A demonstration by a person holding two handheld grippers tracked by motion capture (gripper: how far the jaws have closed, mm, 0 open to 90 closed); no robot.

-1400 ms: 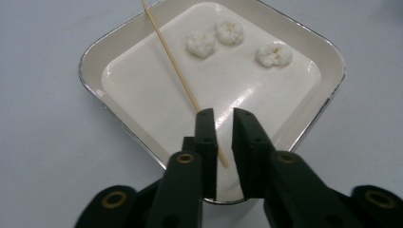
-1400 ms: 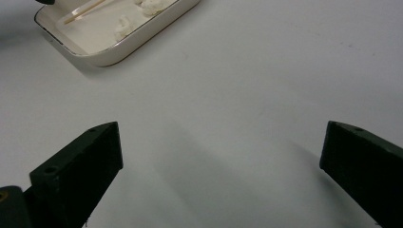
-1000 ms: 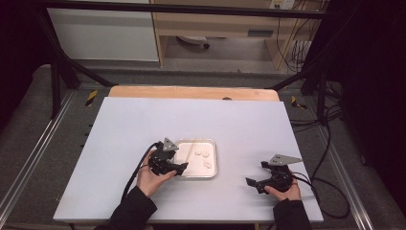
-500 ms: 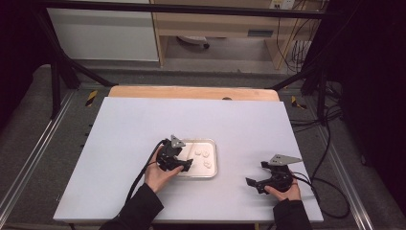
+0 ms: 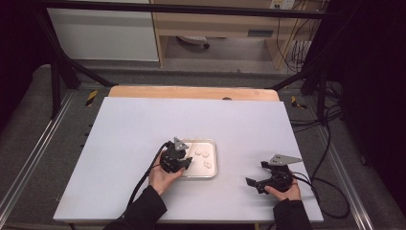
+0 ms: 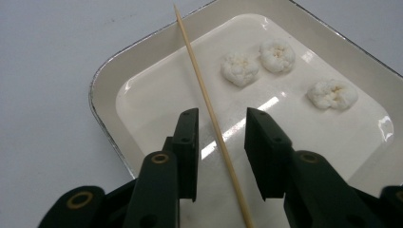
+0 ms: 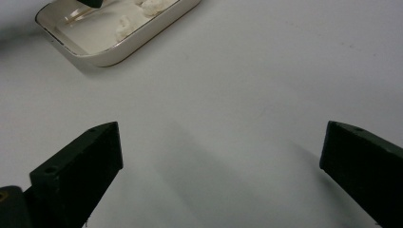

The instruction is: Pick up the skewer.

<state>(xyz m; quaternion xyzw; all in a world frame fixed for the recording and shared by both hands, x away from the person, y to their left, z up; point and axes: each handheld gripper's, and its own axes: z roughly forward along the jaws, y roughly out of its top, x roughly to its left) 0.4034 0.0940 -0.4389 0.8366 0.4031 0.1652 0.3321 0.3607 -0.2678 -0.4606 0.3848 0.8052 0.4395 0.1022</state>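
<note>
Your left claw (image 6: 221,142) has just been closing around the wooden skewer (image 6: 204,90) — the pads aren't pressing it yet. The skewer lies slanted across the tray (image 6: 102,90) beside 3 white dumplings (image 6: 240,69). Your right claw (image 7: 221,166) is spread wide over the worktop (image 5: 134,124).

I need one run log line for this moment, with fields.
left hand-held gripper: jaws just closing, skewer between, untouched | right hand-held gripper: open over table | tray: three white pieces

White table (image 5: 143,124), cream tray (image 5: 213,158) on it
</note>
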